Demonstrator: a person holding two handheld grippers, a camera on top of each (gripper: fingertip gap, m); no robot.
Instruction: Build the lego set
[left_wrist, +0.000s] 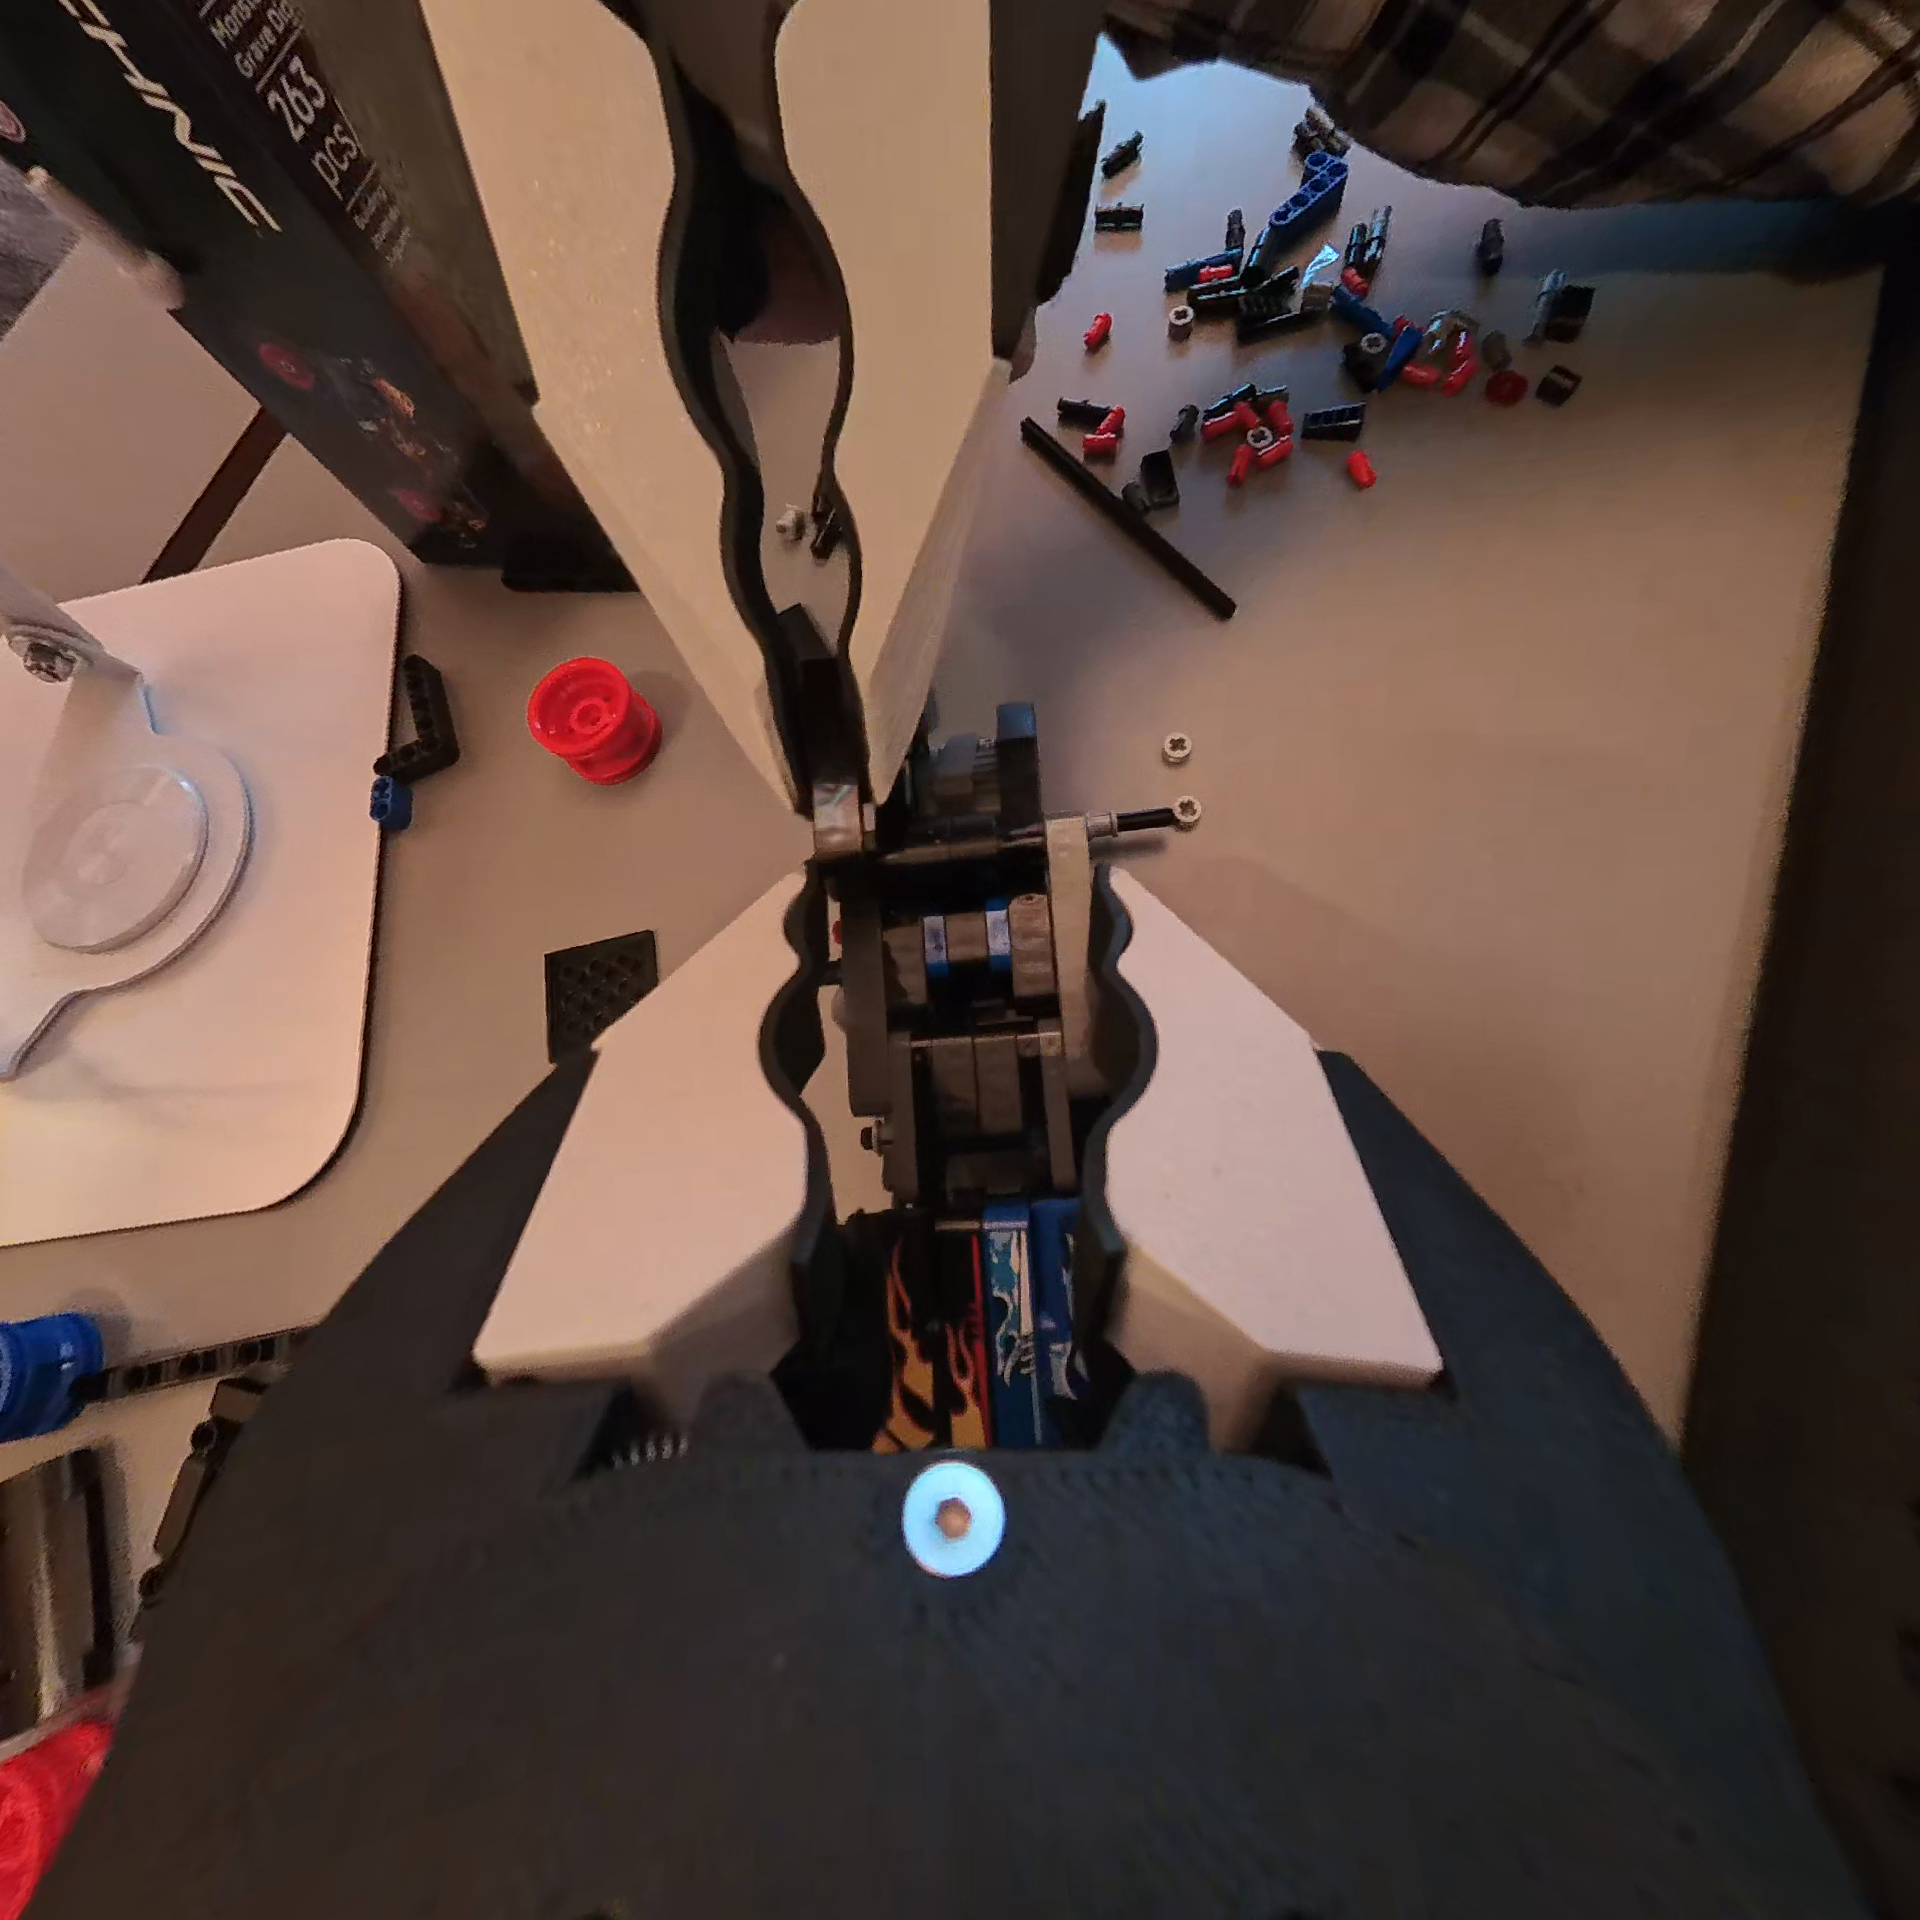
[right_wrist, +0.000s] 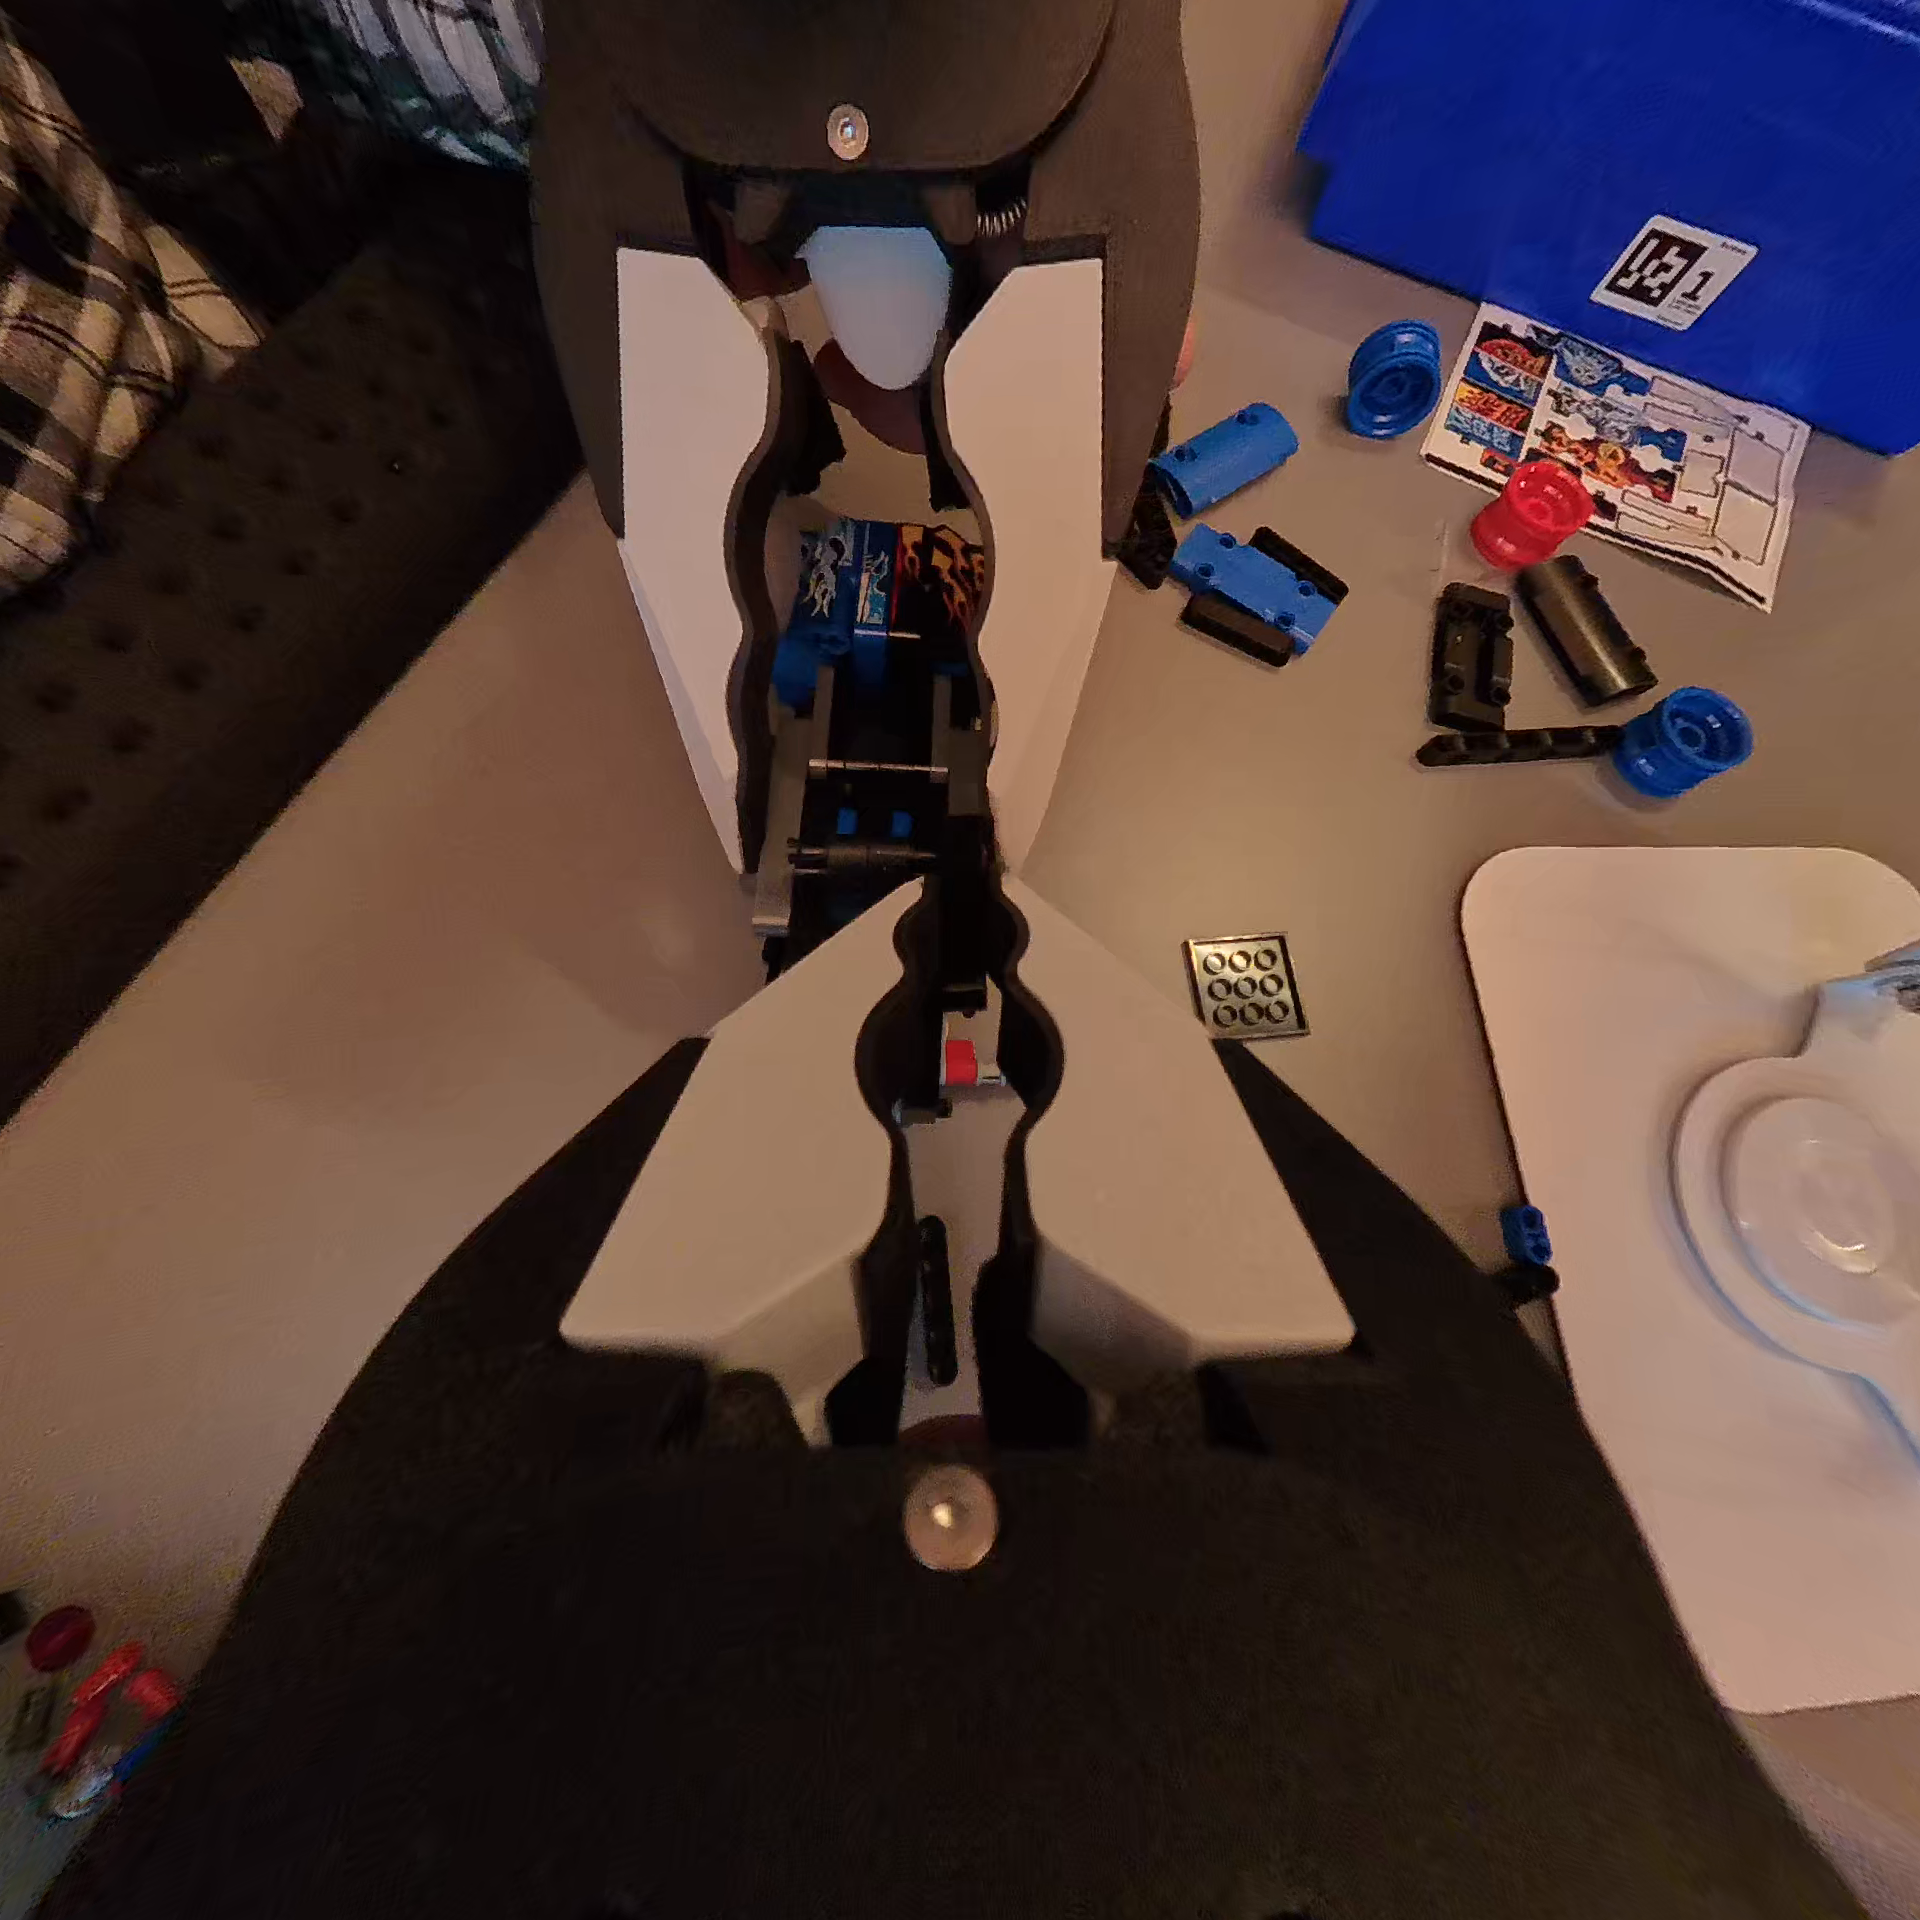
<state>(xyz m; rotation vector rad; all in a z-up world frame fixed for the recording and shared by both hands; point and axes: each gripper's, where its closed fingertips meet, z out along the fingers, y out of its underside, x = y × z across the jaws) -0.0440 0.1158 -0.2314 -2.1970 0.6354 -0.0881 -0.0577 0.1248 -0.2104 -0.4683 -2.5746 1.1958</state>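
Note:
The partly built lego vehicle (left_wrist: 966, 997) is a grey, black and blue frame with flame and blue stickered panels. My left gripper (left_wrist: 956, 883) is shut on its sides and holds it above the table. A thin axle with a grey bush (left_wrist: 1184, 810) sticks out of its far right end. My right gripper (right_wrist: 961, 894) is shut on a black beam (right_wrist: 961, 935) and holds it against the far end of the vehicle (right_wrist: 883, 727). In the left wrist view the right gripper (left_wrist: 840, 800) comes in from the top with that beam (left_wrist: 821, 707).
A pile of small red, blue and black parts (left_wrist: 1299, 332) and a long black axle (left_wrist: 1127, 514) lie beyond. A red wheel hub (left_wrist: 592, 720), black square plate (right_wrist: 1244, 985), white pad (right_wrist: 1662, 1039), blue bin (right_wrist: 1610, 156), sticker sheet (right_wrist: 1621, 447) and set box (left_wrist: 312, 260) surround the work. Left and right tips are no more than a few centimetres apart. Left tips and right tips are each some 12 cm from the red wheel hub (left_wrist: 592, 720).

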